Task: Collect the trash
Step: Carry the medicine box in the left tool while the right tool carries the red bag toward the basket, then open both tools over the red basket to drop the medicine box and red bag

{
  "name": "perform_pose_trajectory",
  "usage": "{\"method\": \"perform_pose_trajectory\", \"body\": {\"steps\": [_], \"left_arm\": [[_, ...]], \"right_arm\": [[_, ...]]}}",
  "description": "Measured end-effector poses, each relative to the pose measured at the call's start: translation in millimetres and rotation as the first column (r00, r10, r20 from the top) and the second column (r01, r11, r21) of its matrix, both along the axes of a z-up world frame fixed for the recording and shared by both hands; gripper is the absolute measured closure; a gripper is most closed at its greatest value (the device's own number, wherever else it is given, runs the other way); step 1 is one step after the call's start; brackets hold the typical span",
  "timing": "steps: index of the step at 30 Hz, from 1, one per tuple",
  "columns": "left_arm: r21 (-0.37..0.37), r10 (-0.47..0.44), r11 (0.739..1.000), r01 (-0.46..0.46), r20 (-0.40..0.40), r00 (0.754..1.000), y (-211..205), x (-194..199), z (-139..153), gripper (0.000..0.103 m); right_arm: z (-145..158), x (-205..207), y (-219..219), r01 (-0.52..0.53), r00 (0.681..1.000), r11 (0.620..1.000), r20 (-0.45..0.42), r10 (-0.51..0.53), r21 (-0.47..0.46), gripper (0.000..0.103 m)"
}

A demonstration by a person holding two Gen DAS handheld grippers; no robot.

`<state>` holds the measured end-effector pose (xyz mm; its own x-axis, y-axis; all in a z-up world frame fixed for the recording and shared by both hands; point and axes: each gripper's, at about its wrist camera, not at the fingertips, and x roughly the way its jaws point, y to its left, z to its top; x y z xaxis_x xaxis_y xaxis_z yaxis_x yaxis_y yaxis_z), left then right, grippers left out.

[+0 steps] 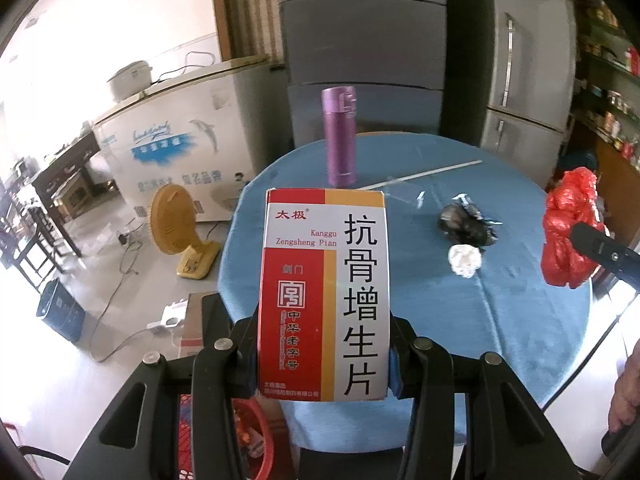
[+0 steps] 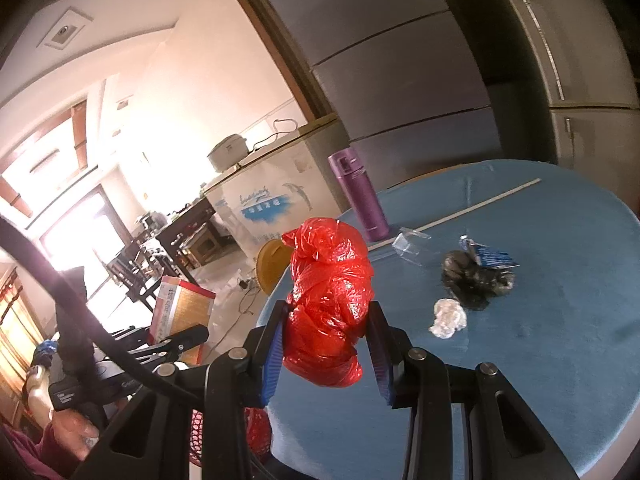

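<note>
- Clamped between my left gripper's (image 1: 322, 356) jaws was a red, white and yellow medicine box (image 1: 325, 292), standing upright with its printed face toward the camera; the jaws were closed onto its two long sides near its lower end.
- That box was held above the near edge of the round blue-clothed table (image 1: 520, 320), over the gap where a red mesh basket (image 1: 256, 436) showed on the floor below.
- My right gripper (image 2: 328, 346) held a crumpled red plastic bag (image 2: 330, 300); the blue-padded fingers (image 2: 274, 356) pressed its lower half from both sides, jaws part closed around the wad, with the upper half bulging out above them.
- From the left camera, the same red bag (image 1: 570, 232) hung at the table's right edge with one black finger of the right gripper across it.
- On the cloth, well apart from both pairs of jaws, lay a crumpled black bag (image 1: 466, 224) with a white paper wad (image 1: 464, 260) just beside it on the near side.
- A purple flask (image 1: 340, 136) stood upright at the far side of the table, and a thin white stick (image 1: 432, 174) lay near it.
</note>
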<state>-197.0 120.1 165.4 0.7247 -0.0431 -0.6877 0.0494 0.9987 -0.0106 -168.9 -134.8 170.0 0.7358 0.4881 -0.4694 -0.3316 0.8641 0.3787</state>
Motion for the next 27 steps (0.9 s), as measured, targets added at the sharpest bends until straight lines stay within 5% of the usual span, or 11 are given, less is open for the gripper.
{"method": "perform_pose_trajectory", "body": {"steps": [27], "left_arm": [[0.007,0.222,0.975,-0.222,-0.049,0.974,92.5,-21.6,-23.9,0.055]], "right_arm": [[-14.9,25.8,105.9,-0.254,0.966,0.967,-0.061,0.252,-0.019,0.062]]}}
